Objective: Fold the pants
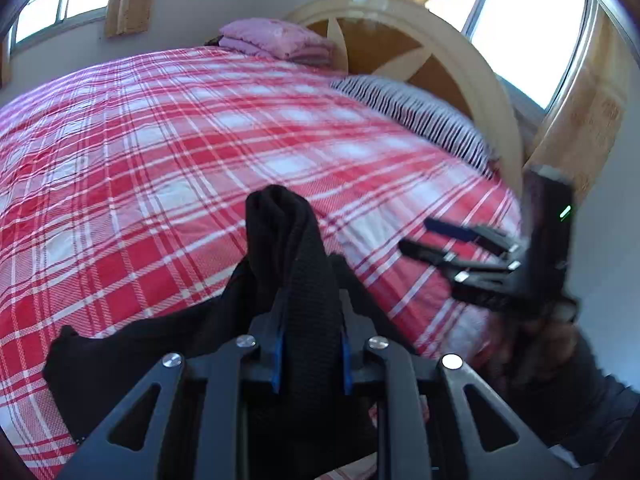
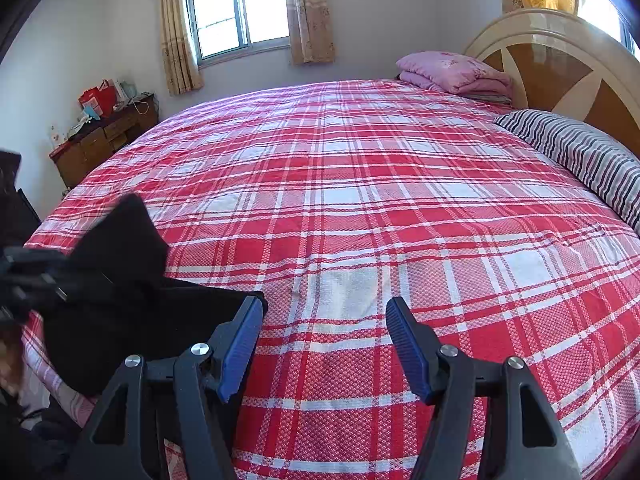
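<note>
Black pants (image 1: 304, 280) bunched up between the clamped fingers of the left gripper (image 1: 310, 344), rest of the cloth draped on the near edge of the red plaid bedspread (image 2: 360, 200), right gripper (image 2: 324, 344) spread wide and empty just beside the fabric, striped pillow (image 2: 580, 152) far off by the headboard (image 2: 560, 56).

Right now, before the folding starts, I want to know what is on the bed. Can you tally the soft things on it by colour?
Black: 1, the black knit pants, clamped in the left claw
Pink: 1, the folded pink floral quilt by the headboard
Striped black and white: 1, the striped pillow
Total: 3, all lying on the red and white plaid bedspread
</note>
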`<state>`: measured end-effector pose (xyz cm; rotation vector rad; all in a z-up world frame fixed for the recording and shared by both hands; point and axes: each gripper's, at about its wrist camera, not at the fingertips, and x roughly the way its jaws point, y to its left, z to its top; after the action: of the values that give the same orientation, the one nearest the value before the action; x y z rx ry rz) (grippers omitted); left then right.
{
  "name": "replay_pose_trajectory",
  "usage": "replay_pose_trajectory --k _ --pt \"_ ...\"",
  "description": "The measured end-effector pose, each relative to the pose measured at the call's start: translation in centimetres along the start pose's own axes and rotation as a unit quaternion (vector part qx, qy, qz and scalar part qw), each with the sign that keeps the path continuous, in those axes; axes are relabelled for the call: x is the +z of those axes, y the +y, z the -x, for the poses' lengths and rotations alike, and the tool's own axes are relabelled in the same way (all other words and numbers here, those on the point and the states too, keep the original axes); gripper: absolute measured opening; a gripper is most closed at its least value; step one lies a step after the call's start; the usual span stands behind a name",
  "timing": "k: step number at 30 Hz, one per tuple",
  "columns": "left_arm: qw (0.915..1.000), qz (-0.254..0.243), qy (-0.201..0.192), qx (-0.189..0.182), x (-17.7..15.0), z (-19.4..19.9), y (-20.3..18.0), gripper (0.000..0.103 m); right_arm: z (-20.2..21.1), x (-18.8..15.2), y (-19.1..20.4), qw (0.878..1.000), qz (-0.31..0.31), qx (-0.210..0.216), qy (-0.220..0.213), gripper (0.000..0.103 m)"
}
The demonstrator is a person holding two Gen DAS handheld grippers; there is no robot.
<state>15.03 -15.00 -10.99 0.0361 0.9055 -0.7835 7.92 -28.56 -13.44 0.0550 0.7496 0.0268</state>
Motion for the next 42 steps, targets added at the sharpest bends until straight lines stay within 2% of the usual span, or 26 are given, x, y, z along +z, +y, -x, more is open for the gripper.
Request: replay_pose_trajectory --k 2,5,6,8,11,13,15,17,20,22,23,25,27,28,29,32,34,37,42 --pt "0.9996 -0.018 0.013 0.016 -0.7 -1.7 -0.9 0.023 0.0 0.1 0.0 1.0 0.002 0.002 0.0 0.066" --pt "0.9992 -0.033 0.019 0.01 -1.1 -2.3 -2.2 0.029 -0.1 0.0 0.2 1.0 0.003 0.009 0.004 0.066" --pt "0.9992 -0.037 0.017 0.007 -1.2 -2.2 -2.7 0.036 -0.1 0.0 0.1 1.0 0.001 0.011 0.006 0.066" --pt "0.9986 -0.052 0.007 -0.006 -1.4 -1.3 -3.7 0.044 0.0 0.0 0.0 1.0 -0.001 0.011 0.006 0.066" --pt "0.9973 -0.067 -0.025 -0.018 -1.9 1.0 -4.1 0.049 0.5 0.3 -0.4 1.0 -0.007 0.01 0.001 0.066" --pt "0.9967 -0.062 -0.052 -0.011 -2.1 2.5 -3.5 0.068 1.2 0.6 -0.3 1.0 -0.013 0.023 -0.006 0.066" --pt "0.9955 -0.042 -0.085 0.011 -2.8 4.7 -1.7 0.077 2.1 0.7 0.2 0.998 -0.016 0.054 -0.015 0.066" --pt "0.9941 -0.023 -0.099 0.037 -3.4 5.3 0.3 0.078 3.1 0.6 1.7 0.994 -0.002 0.108 -0.023 0.066" --pt "0.9896 0.018 -0.101 0.101 -4.7 5.7 4.3 0.08 3.5 -0.3 5.2 0.981 0.054 0.185 0.003 0.066" --pt "0.987 0.048 -0.101 0.116 -5.5 5.7 6.6 0.081 3.4 -1.3 7.2 0.972 0.094 0.214 0.025 0.066" --pt "0.9851 0.066 -0.103 0.121 -6.0 5.7 7.9 0.081 3.0 -1.9 8.1 0.969 0.116 0.212 0.041 0.066" --pt "0.9801 0.091 -0.107 0.139 -6.6 5.7 9.7 0.084 1.4 -3.0 9.2 0.968 0.151 0.182 0.088 0.066" --pt "0.973 0.116 -0.11 0.166 -7.0 5.4 11.8 0.09 -0.4 -3.8 8.8 0.969 0.162 0.129 0.132 0.066" --pt "0.971 0.122 -0.105 0.177 -7.0 5.2 12.5 0.092 -1.5 -4.2 8.2 0.967 0.166 0.111 0.156 0.066" --pt "0.9678 0.136 -0.092 0.191 -7.1 4.7 13.5 0.092 -1.9 -4.5 7.8 0.967 0.168 0.107 0.161 0.066" --pt "0.9683 0.162 -0.073 0.175 -7.6 3.5 15.4 0.093 -2.1 -4.2 7.1 0.967 0.151 0.12 0.165 0.067" --pt "0.967 0.167 -0.077 0.176 -7.9 3.4 15.3 0.097 -1.9 -4.2 7.5 0.966 0.162 0.114 0.166 0.067" --pt "0.9659 0.168 -0.081 0.18 -7.8 4.0 15.0 0.097 -1.2 -3.8 8.1 0.965 0.176 0.106 0.163 0.067" --pt "0.9663 0.149 -0.13 0.165 -7.0 6.8 12.4 0.097 1.4 -0.9 9.5 0.974 0.171 0.106 0.105 0.067"
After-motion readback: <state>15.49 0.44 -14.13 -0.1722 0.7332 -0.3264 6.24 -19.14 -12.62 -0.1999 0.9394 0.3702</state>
